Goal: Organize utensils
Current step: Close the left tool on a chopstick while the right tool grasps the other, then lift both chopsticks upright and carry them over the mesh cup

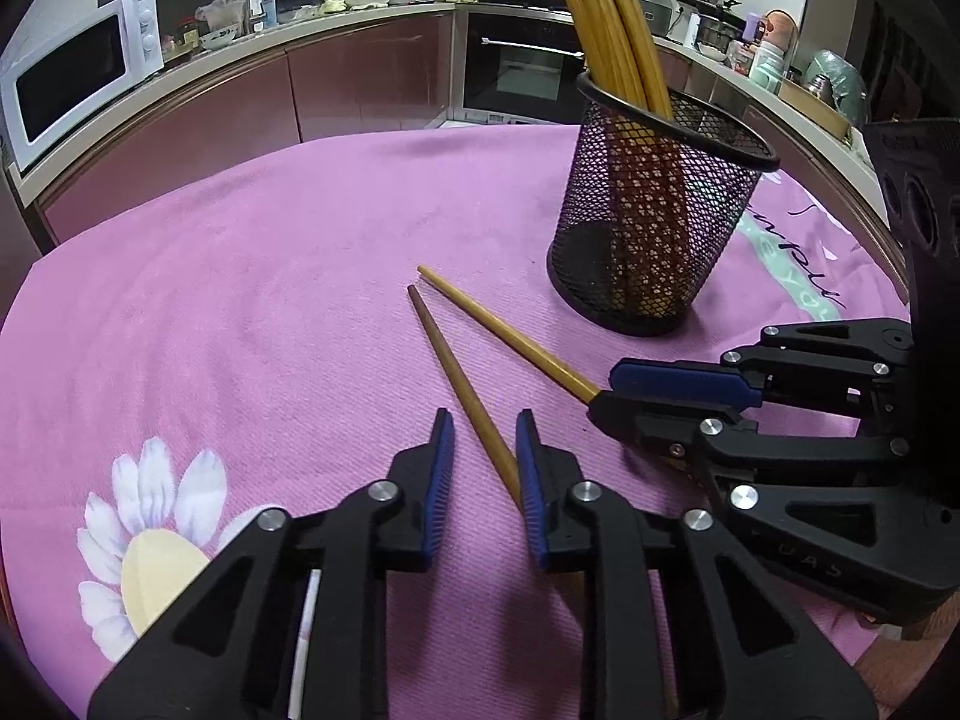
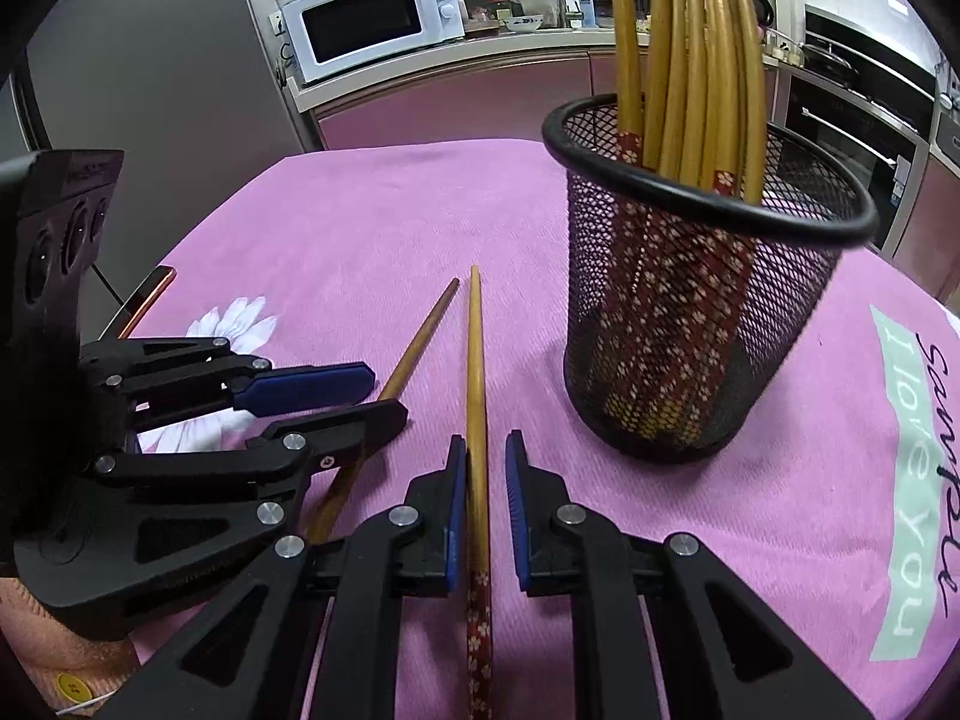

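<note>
Left tongs (image 1: 480,432) released, straddling the dark-tipped chopstick (image 1: 456,372) on the pink cloth (image 1: 270,300). Right tongs (image 2: 485,462) released too, the light chopstick (image 2: 476,372) between the pads, seemingly touching the left pad only. Both sticks lie on the worktop just beside the mesh cup (image 2: 690,324), which holds more chopsticks (image 2: 690,60). Cloth print reads "I love You" (image 2: 906,480); the script line beside it looks like "Simple". Microwave (image 2: 372,21) label is unreadable.

light: even, bright indoor | shadows: soft, under the mesh holder (image 1: 648,210) ahead of the fingers | focus: sharp centre | edges: strong fisheye bending, dark vignette corners
</note>
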`<state>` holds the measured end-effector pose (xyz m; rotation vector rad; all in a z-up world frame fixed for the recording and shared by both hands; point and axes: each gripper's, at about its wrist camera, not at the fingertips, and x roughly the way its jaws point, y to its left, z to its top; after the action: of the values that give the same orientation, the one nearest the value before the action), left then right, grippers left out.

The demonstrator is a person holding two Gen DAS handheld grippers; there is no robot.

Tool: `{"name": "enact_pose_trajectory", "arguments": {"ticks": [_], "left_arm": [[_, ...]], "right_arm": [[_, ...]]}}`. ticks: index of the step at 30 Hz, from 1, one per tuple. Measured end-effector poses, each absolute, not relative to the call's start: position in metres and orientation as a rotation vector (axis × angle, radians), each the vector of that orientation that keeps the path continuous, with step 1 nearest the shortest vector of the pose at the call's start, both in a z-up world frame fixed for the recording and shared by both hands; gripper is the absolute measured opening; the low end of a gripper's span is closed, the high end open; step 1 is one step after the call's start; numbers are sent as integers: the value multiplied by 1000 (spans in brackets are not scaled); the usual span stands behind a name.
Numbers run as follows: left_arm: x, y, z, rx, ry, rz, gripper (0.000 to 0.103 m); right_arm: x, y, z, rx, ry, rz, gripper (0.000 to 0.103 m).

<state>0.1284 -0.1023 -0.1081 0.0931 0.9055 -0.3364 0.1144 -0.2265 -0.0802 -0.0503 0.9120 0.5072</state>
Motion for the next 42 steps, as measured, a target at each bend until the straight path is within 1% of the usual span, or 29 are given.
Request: {"name": "enact_pose_trajectory", "arguments": {"ticks": [6,10,13,16,20,22,30,42], "left_arm": [[131,-100,-108,86,917,-328,21],[131,-104,-109,97,915,-324,20],[133,-105,-109,92,914,-309,15],[133,-105,-109,80,911,-301,14],[130,-102,-109,67,908,-293,9],[128,-100,-108,64,906,-286,8],[120,-93,-106,52,899,-277,7],[110,-77,-85,19,860,-296,7]], "right_arm": [[121,-223,-81,-64,907,508,12],[124,-222,-80,-69,902,503,8],[124,-223,-80,-60,902,503,5],[121,-227,-79,-49,902,505,5],[117,-232,-76,-31,896,512,5],[114,-236,-72,-18,887,520,5],[102,-243,-62,12,860,551,5],[84,-256,-45,40,802,583,5]]}}
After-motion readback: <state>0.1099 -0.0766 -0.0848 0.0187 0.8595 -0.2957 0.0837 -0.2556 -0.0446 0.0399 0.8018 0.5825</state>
